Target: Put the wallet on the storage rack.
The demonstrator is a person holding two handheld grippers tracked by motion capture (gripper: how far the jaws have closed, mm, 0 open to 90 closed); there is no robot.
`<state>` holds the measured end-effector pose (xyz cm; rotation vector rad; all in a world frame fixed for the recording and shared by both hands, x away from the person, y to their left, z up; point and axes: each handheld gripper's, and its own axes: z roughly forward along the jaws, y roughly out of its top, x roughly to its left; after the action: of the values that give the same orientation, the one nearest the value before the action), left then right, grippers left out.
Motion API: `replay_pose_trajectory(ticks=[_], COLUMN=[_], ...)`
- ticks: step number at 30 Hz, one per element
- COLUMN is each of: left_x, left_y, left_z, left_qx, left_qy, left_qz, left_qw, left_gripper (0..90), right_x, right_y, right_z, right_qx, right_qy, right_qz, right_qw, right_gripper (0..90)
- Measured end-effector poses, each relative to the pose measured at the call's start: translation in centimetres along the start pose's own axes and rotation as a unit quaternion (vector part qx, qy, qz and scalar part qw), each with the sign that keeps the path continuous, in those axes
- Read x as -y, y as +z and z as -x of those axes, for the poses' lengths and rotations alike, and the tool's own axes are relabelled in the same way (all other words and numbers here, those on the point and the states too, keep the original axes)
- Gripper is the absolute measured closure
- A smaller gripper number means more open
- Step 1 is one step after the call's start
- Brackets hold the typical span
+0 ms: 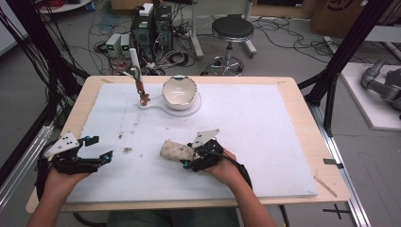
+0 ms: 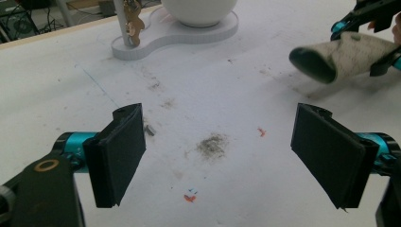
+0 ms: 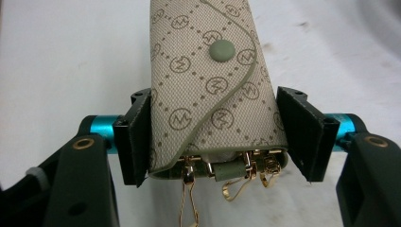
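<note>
A beige patterned key pouch (image 3: 210, 90) with a green snap button and gold key clips at its near end sits between the jaws of my right gripper (image 3: 213, 137), which is shut on it. In the high view the pouch (image 1: 176, 150) sticks out leftwards from the right gripper (image 1: 191, 158) near the table's middle front. The left gripper view has the pouch (image 2: 343, 56) at upper right. My left gripper (image 1: 97, 149) stays near the table's left front, open, with bare white surface between its pads (image 2: 120, 153).
A white bowl (image 1: 179, 91) stands on a white base (image 1: 156, 106) at the back middle, with a small post and hook (image 1: 140, 87) beside it. Dirt smudges (image 2: 213, 144) mark the white mat (image 1: 265, 127). A stool and computers stand beyond the table.
</note>
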<state>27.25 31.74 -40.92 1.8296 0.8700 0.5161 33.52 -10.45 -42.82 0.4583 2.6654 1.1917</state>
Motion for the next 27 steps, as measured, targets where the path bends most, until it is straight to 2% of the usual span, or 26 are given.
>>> replay_pose_trajectory(ticks=[10,12,14,20,21,23,25,27], left_x=[-0.4,-0.5,-0.5,-0.6,-0.6,-0.6,-0.6,-0.7], left_y=[-0.1,-0.2,-0.1,-0.1,-0.1,-0.1,-0.1,0.0], left_z=[0.0,-0.1,-0.1,-0.1,-0.2,-0.1,-0.1,-0.1], left_qx=[0.002,0.002,0.003,0.003,0.002,0.001,0.001,0.001], left_qy=[0.001,0.002,0.003,0.001,0.002,0.002,0.001,0.004], left_qz=[0.011,0.012,0.013,0.018,0.019,0.022,0.023,0.023], left_qw=[0.9999,0.9999,0.9999,0.9998,0.9998,0.9998,0.9997,0.9997], left_gripper=[18.5,18.5,18.5,18.5,18.5,18.5,18.5,18.5], right_x=[-1.6,-2.1,-2.6,-4.2,-4.6,-5.3,-5.9,-6.6], right_y=[-2.1,-2.7,-3.0,-3.3,-3.3,-3.2,-3.1,-2.8], right_z=[1.3,2.1,2.8,4.4,4.7,5.3,5.8,6.4], right_qx=[0.038,0.052,0.057,0.079,0.077,0.090,0.090,0.098], right_qy=[0.009,0.016,0.024,0.044,0.045,0.043,0.049,0.045], right_qz=[0.031,0.047,0.054,0.056,0.055,0.053,0.050,0.045], right_qw=[0.9988,0.9974,0.9966,0.9943,0.9945,0.9936,0.9935,0.9932], right_gripper=[33.8,33.8,33.8,33.7,33.8,33.8,33.7,33.8])
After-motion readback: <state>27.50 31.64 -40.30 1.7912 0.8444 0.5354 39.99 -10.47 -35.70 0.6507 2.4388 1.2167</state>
